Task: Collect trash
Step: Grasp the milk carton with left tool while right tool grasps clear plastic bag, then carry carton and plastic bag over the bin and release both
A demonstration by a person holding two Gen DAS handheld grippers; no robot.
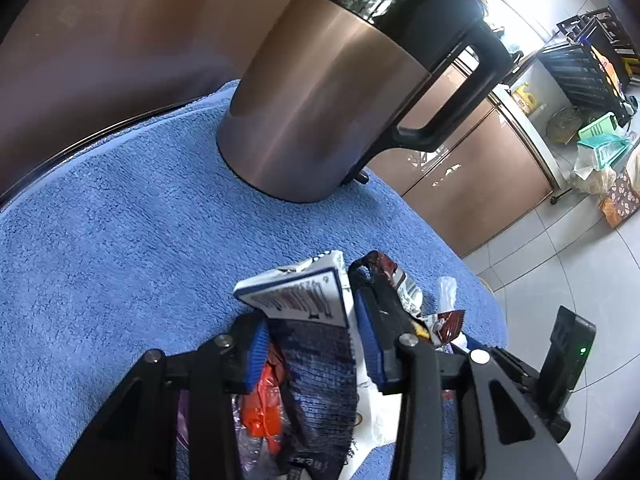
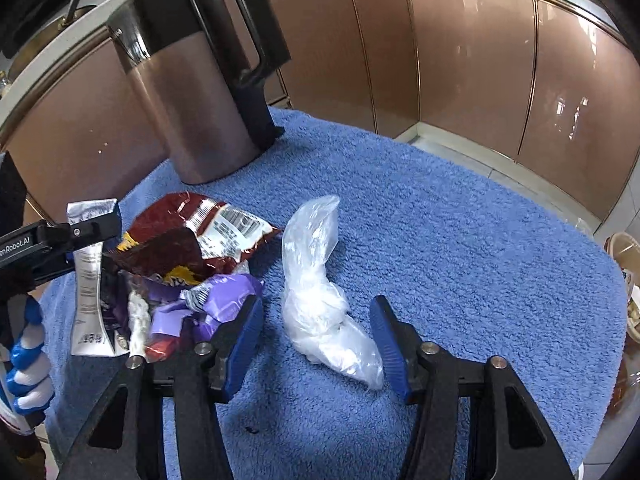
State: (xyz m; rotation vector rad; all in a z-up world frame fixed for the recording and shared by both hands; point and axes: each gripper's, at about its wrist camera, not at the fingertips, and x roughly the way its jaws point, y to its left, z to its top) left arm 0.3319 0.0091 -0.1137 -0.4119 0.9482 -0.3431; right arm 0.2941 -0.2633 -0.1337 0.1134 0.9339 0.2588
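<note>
While a navy-and-white wrapper (image 1: 316, 320) is clamped by the left gripper (image 1: 314, 344), only the right view shows a clear bag (image 2: 324, 300) lower centre, unpinched between the right gripper (image 2: 316, 344) pads.

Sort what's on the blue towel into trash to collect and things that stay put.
Trash to collect:
- clear plastic bag, between the right claw's blue pads
- white-and-dark packet, between the left claw's pads
- maroon snack wrapper
- purple wrapper
- orange wrapper

Just lying about:
- kettle
- blue towel
- cabinets
</note>
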